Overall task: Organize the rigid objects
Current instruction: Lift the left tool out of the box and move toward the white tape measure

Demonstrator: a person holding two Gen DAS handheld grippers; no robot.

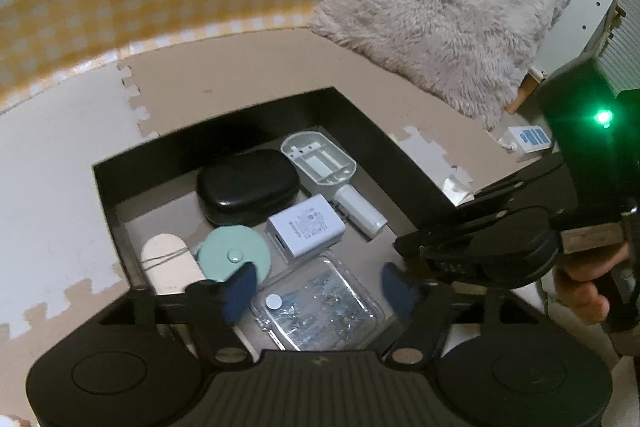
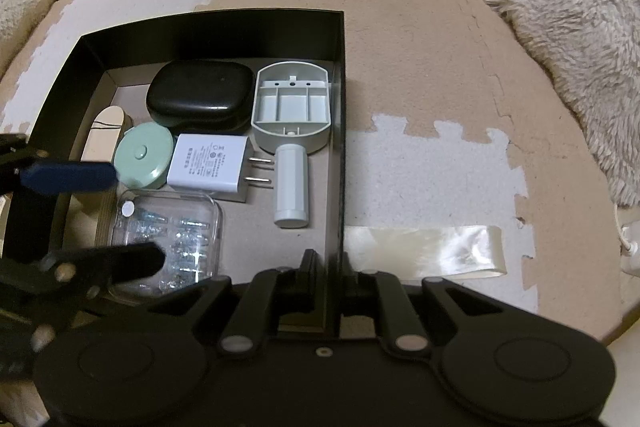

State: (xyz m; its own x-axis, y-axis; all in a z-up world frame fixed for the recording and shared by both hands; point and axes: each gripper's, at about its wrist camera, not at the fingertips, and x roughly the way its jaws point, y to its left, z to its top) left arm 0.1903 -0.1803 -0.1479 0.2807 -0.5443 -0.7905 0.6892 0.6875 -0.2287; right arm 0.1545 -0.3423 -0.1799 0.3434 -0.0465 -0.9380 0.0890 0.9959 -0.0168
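Black box (image 2: 340, 75) on floor mat: black case (image 2: 200, 99), grey handled housing (image 2: 292, 107), clear plastic case (image 2: 168, 227), white charger (image 2: 208, 165) with unreadable print, green disc (image 2: 142, 155). Left tool (image 1: 316, 287) released above clear case; right tool (image 2: 332, 267) clenched on box wall.

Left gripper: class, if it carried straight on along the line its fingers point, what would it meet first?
Most likely the clear plastic case lying in the black box: the open left gripper hangs with its fingers either side of it. How far above it stands is unclear.
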